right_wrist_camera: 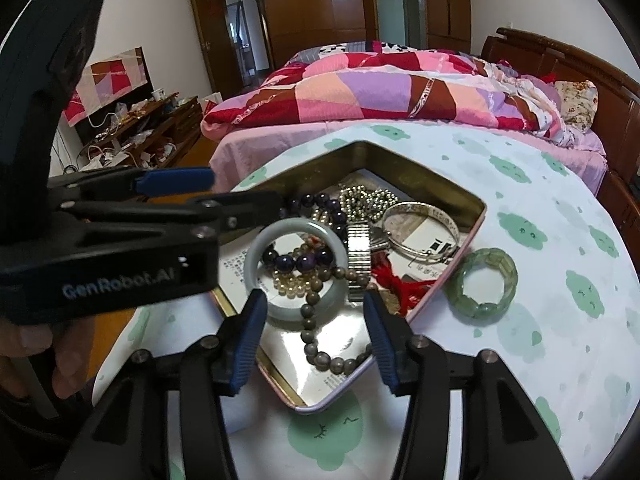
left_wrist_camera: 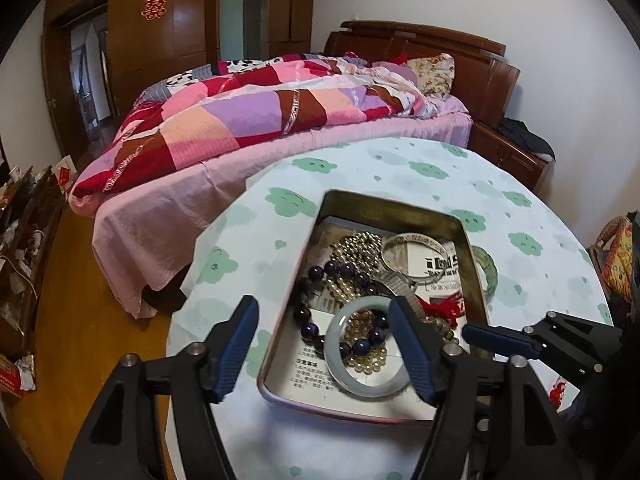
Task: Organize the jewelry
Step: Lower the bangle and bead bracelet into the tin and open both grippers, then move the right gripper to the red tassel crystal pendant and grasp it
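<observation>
**Now both tongs stand open over the jewelry tin**

Here a rectangular tin (left_wrist_camera: 474,264) sits on a round table (left_wrist_camera: 400,164) covered with a white cloth printed with green clouds. Inside the tin lies a heap of jewelry on printed paper: a pale jade bangle (left_wrist_camera: 362,376) near the front, lying over a strand of dark purple beads (left_wrist_camera: 320,276) and a cluster of small pearly beads (right_wrist_camera: 294,282). Behind these sit gold-coloured beads (left_wrist_camera: 360,246), a silver bangle (right_wrist_camera: 420,220), a metal watch band (right_wrist_camera: 357,246), a red tassel (right_wrist_camera: 394,278) and a string of brown beads (right_wrist_camera: 316,344) trailing toward the tin's near corner.

A green jade bracelet (right_wrist_camera: 482,282) lies on the cloth just beside the tin, outside it.

The left tongs (left_wrist_camera: 324,344) are spread wide, one finger outside the tin's left wall and the other above the pale bangle's edge; nothing is gripped. The right tongs (right_wrist_camera: 316,332) stand partly open above the tin's near corner, with the brown beads and the bangle's rim in the gap, yet the pads press on nothing.

A bed (left_wrist_camera: 192,200) with a patchwork quilt stands behind the table.
</observation>
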